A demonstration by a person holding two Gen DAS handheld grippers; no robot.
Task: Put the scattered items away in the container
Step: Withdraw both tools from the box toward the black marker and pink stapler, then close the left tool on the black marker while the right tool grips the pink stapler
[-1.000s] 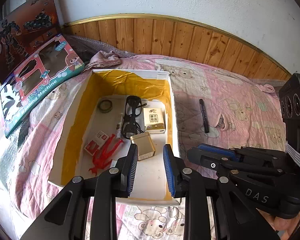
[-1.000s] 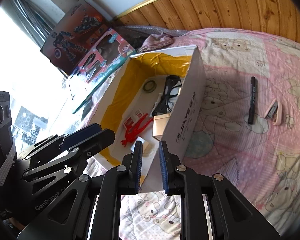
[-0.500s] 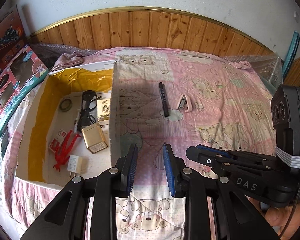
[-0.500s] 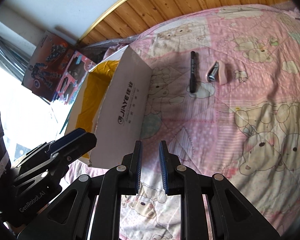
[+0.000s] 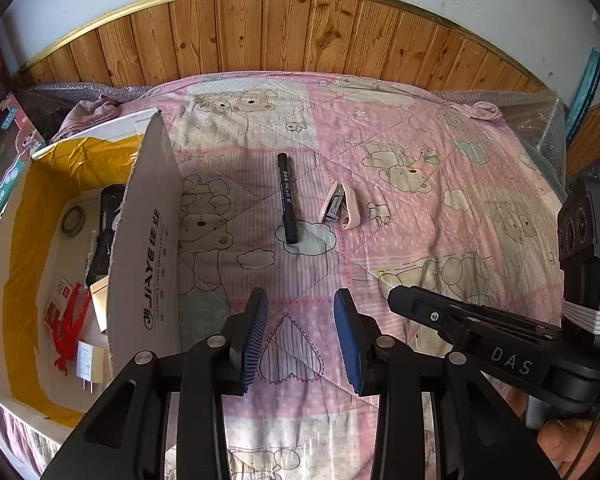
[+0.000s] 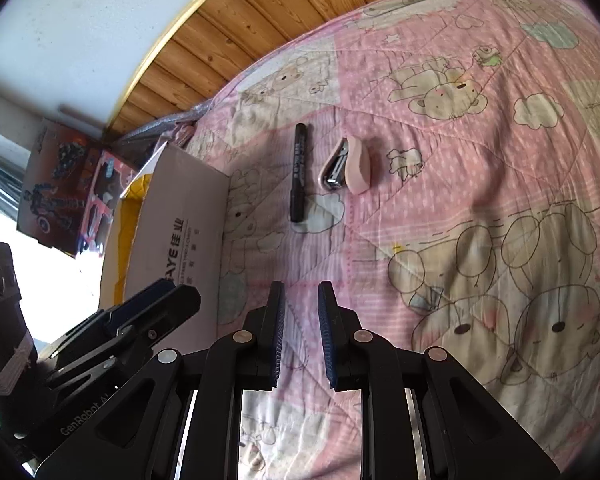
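Observation:
A black marker [image 5: 287, 198] [image 6: 299, 174] and a pink stapler [image 5: 340, 205] [image 6: 348, 164] lie side by side on the pink bear quilt, a little apart. The cardboard box [image 5: 148, 248] [image 6: 180, 216] stands open at the left; inside it are a red tool [image 5: 70, 320], a tape roll [image 5: 71, 218], black glasses [image 5: 108, 208] and a white charger [image 5: 85, 364]. My left gripper [image 5: 300, 320] is open and empty over the quilt, nearer than the marker. My right gripper [image 6: 301, 312] holds a narrow gap with nothing in it, also short of both items.
A wooden headboard [image 5: 300, 32] runs along the far side of the bed. Toy boxes [image 6: 60, 184] lean at the far left behind the cardboard box. Bubble wrap [image 5: 540, 120] lines the bed's right edge. Each gripper appears at the side of the other's view.
Both grippers swung right, away from the box interior toward the marker and stapler on the quilt. The left jaws have spread a little wider. The right gap looks unchanged.

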